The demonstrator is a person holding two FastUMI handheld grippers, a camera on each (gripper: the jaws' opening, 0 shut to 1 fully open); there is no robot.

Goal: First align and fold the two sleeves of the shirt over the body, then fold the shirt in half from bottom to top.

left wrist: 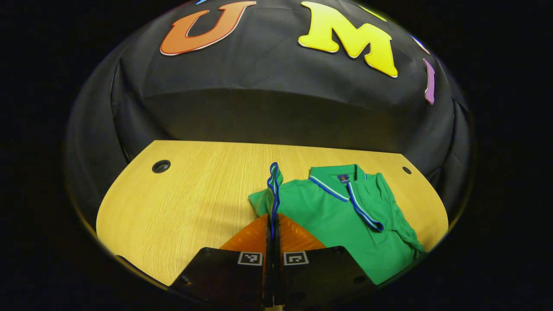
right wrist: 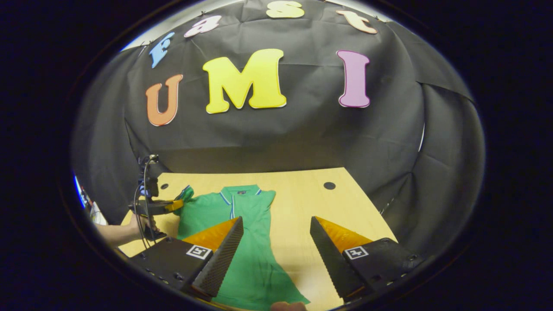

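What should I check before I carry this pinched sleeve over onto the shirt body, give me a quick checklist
1. Left claw shut on the sleeve: ok, the fingers are closed with the blue-trimmed cuff standing up between them.
2. Other sleeve already folded onto the body: ok, it lies over the chest beside the collar.
3. Right claw out of the way: ok, it is open, holds nothing and hovers over the lower shirt.
4. Shirt flat on the table: ok, though some wrinkles show near the folded sleeve.
5. Sleeve's landing spot on the body free: ok.
6. Hem straight: cannot tell, it runs out of the picture.
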